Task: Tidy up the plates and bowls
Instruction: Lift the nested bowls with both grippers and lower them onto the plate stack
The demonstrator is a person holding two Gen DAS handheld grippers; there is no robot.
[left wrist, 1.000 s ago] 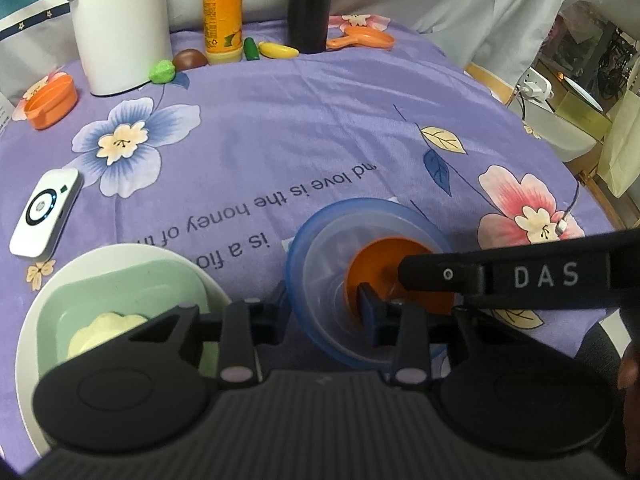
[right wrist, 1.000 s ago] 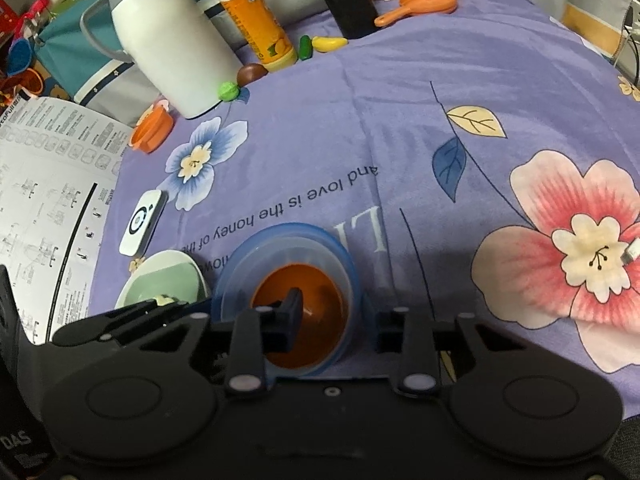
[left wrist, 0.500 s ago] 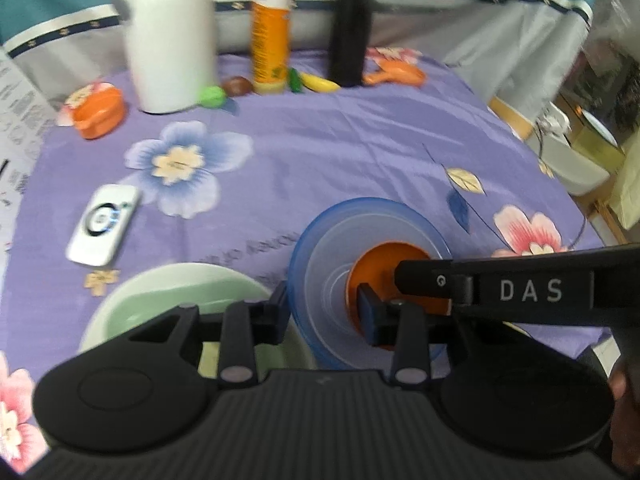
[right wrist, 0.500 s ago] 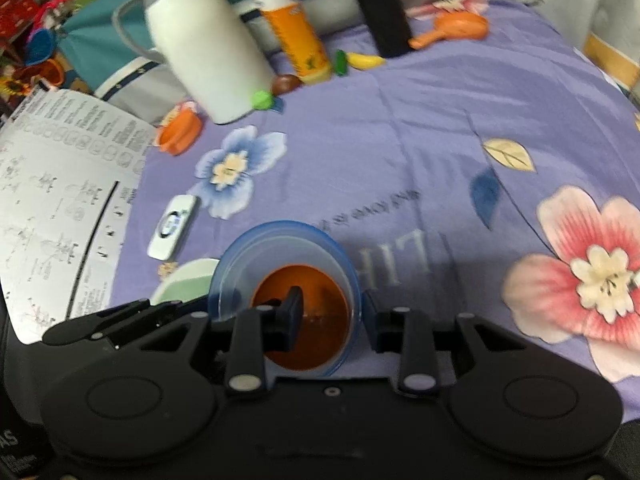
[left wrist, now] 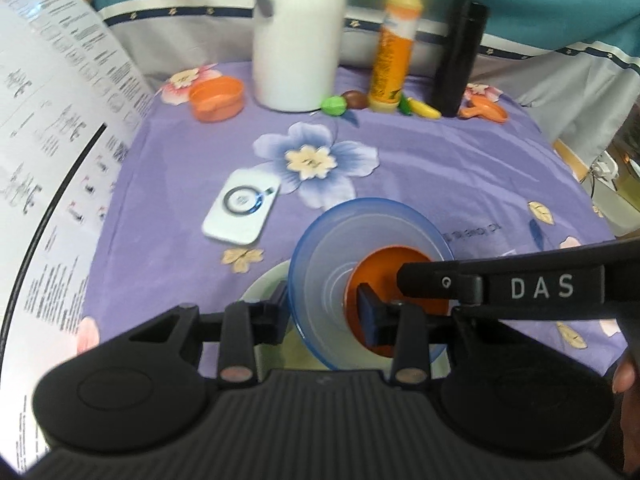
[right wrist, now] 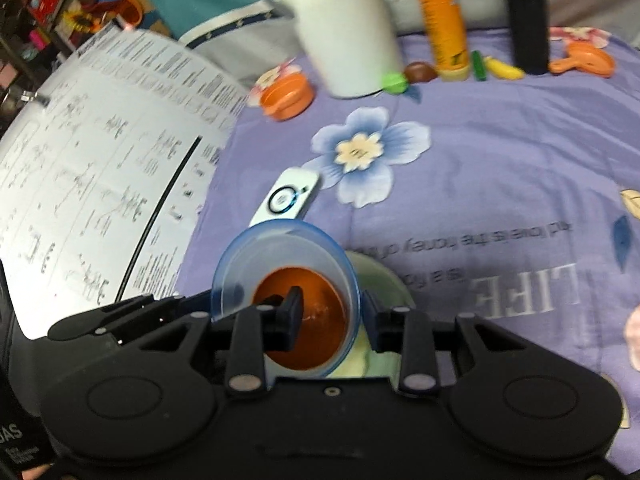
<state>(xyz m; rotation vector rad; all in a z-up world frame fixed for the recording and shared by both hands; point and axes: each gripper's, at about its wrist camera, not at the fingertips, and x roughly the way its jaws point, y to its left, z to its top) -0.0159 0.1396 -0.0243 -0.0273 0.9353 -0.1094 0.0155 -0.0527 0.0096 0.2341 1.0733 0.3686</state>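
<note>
I see my left claw [left wrist: 322,308] and right claw [right wrist: 334,312] each clamped on opposite rim walls of a translucent blue bowl [left wrist: 320,264], with an orange bowl [right wrist: 316,320] nested inside. It is held above a pale green plate [right wrist: 384,280] on the purple-clothed bench [left wrist: 440,176].

Left gripper [left wrist: 323,307] clamped on blue bowl [left wrist: 320,264] rim, orange bowl [left wrist: 384,272] nested inside. Green plate [left wrist: 264,284] just beneath. Right gripper [left wrist: 520,286] crossing from right.
</note>
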